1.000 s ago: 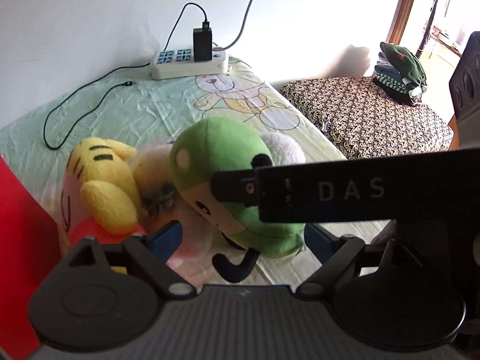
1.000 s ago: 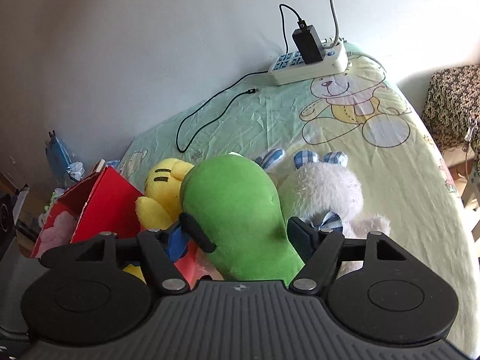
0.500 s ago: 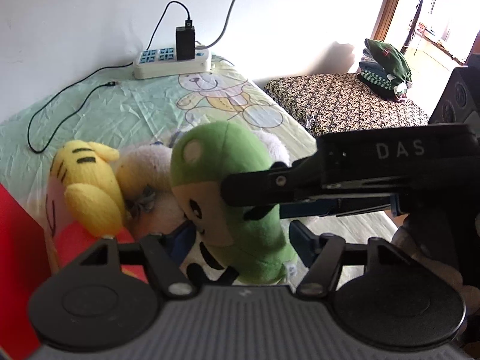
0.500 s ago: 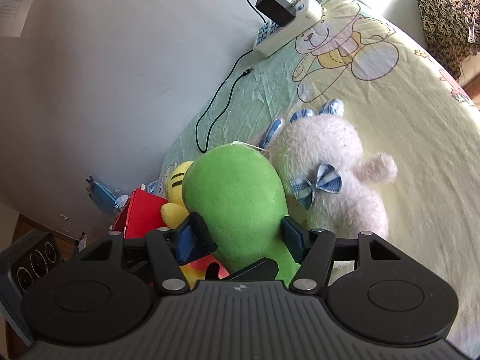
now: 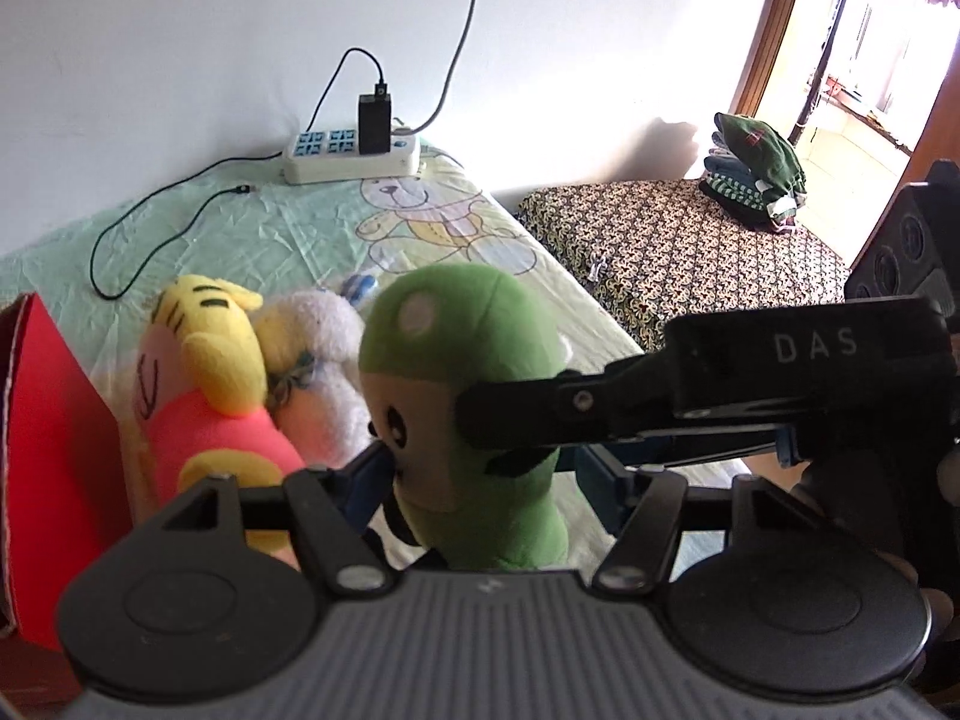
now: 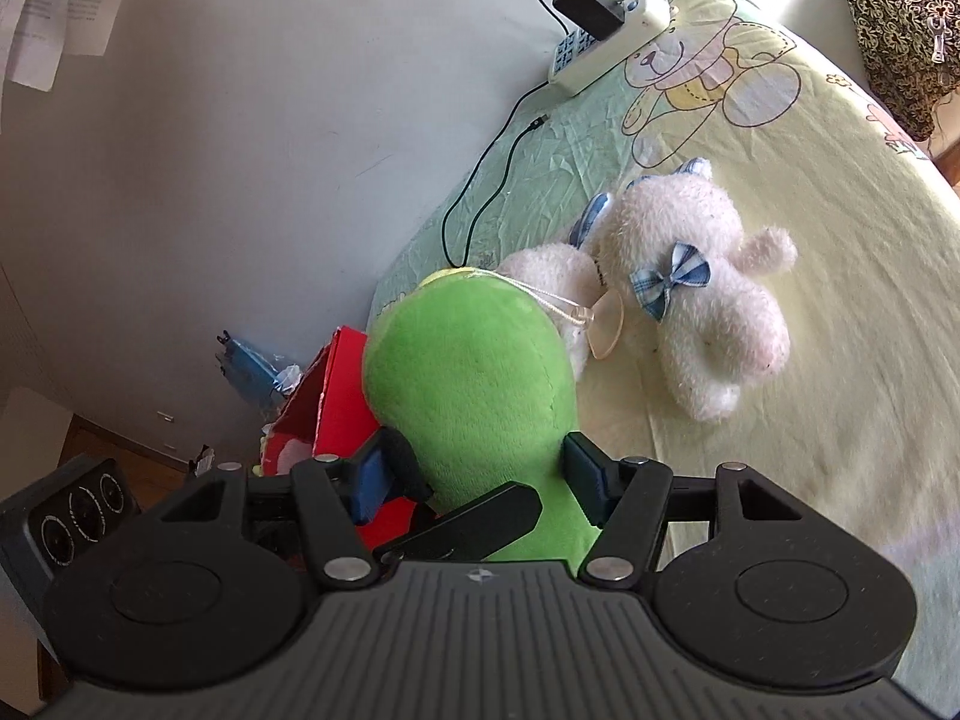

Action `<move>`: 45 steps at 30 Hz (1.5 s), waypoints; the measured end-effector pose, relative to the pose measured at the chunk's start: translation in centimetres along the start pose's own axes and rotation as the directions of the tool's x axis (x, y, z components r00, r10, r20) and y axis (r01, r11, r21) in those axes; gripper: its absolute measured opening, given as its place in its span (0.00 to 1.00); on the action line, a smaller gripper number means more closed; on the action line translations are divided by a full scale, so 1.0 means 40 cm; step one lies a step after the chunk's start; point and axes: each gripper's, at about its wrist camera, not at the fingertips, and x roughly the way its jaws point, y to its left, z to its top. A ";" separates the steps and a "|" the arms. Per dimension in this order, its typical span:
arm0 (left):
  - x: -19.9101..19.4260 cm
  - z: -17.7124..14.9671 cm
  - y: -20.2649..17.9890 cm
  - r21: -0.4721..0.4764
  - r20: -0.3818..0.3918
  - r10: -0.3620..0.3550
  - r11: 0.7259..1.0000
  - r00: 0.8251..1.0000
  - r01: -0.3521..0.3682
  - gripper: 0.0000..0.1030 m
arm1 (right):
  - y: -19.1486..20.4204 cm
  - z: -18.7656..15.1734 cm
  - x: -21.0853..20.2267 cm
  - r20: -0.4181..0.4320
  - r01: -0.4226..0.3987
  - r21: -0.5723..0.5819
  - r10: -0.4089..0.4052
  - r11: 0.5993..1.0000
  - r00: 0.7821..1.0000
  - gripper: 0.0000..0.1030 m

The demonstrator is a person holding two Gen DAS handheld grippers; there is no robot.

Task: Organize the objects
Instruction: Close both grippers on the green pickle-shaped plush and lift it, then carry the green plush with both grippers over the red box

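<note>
A green plush toy (image 5: 462, 348) (image 6: 468, 384) stands upright over the bed, gripped from two sides. My left gripper (image 5: 480, 474) is shut on its lower body. From the right, my right gripper (image 5: 510, 438) (image 6: 480, 474) is shut on its middle, blue pads pressed into the fur. One black finger (image 6: 474, 516) of the left gripper shows below the toy in the right wrist view. A yellow plush (image 5: 204, 354) in a pink shirt and a white bear (image 5: 318, 348) (image 6: 690, 300) with a blue checked bow lie on the sheet. A red box (image 5: 48, 450) (image 6: 336, 402) stands at the left.
The cartoon-print bedsheet (image 5: 300, 228) runs to the white wall, where a power strip (image 5: 351, 150) with a black charger and a trailing cable lies. A patterned bench (image 5: 690, 246) beside the bed carries folded clothes (image 5: 756, 168). A black device with dials (image 6: 72, 516) sits low left.
The left gripper shut on the green plush toy and rose with it. The right gripper rolled and tightened on it. The toy came up off the other plush toys, toward the red box.
</note>
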 end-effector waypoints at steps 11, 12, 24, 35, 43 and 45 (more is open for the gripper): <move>-0.118 -0.052 -0.018 -0.023 0.074 0.086 0.996 0.994 -0.085 0.64 | 0.070 -0.076 -0.012 -0.048 -0.070 -0.076 0.067 0.995 0.997 0.61; -0.127 -0.059 -0.018 -0.028 0.076 0.095 0.995 0.993 -0.093 0.64 | 0.074 -0.082 -0.010 -0.054 -0.079 -0.078 0.075 0.994 0.996 0.61; -0.250 -0.120 0.054 -0.085 0.146 0.111 0.991 0.983 -0.100 0.64 | 0.166 -0.140 0.033 -0.082 -0.139 -0.114 0.130 0.984 0.988 0.61; -0.400 -0.104 0.255 -0.085 0.246 0.119 0.991 0.962 -0.101 0.64 | 0.349 -0.144 0.156 -0.045 -0.193 -0.175 0.188 0.966 0.981 0.61; -0.473 -0.112 0.444 -0.110 0.281 0.181 0.982 0.943 -0.155 0.64 | 0.472 -0.156 0.322 -0.057 -0.222 -0.206 0.215 0.953 0.975 0.61; -0.479 -0.117 0.490 -0.120 0.277 0.202 0.977 0.940 -0.175 0.64 | 0.499 -0.164 0.366 -0.060 -0.219 -0.220 0.211 0.951 0.976 0.61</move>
